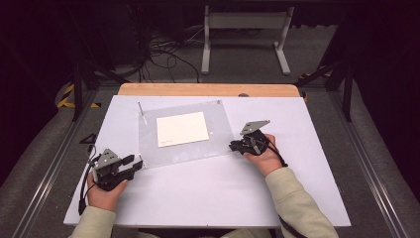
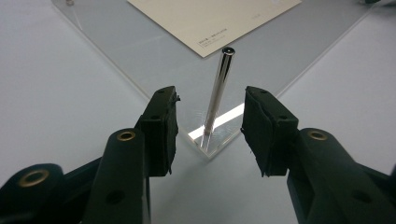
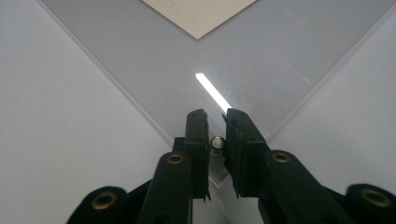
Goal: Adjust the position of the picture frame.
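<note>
A: Claw on the left (image 1: 132, 163) first: its jaws stand apart, either side of a slim metal post (image 2: 215, 95) at the near-left corner of the clear acrylic sheet (image 1: 218, 134), not pressing it. From the left claw's own camera (image 2: 210, 130) the post stands upright between the pads, with a gap on both sides.

B: And the sheet itself?

A: Flat on the white counter (image 1: 208, 193), slightly skewed, with a cream card (image 1: 182, 128) lying on its middle. Another thin post (image 1: 140, 110) rises at the far-left corner.

B: The right claw (image 1: 233, 146)?

A: At the near-right corner of the sheet. Its own camera shows the jaws drawn in nearly together around a small round metal post head (image 3: 217, 142). Whether the pads (image 3: 198, 140) truly press it, I cannot tell; it sits right between them.

B: How will these parts handle?

A: The posts look stiff, polished and slippery, so I'd take hold low on the shaft, pads square to it. I'd expect the acrylic to be rigid but light, easy to scratch, and liable to slide on the smooth counter if a post is pushed sideways.
</note>
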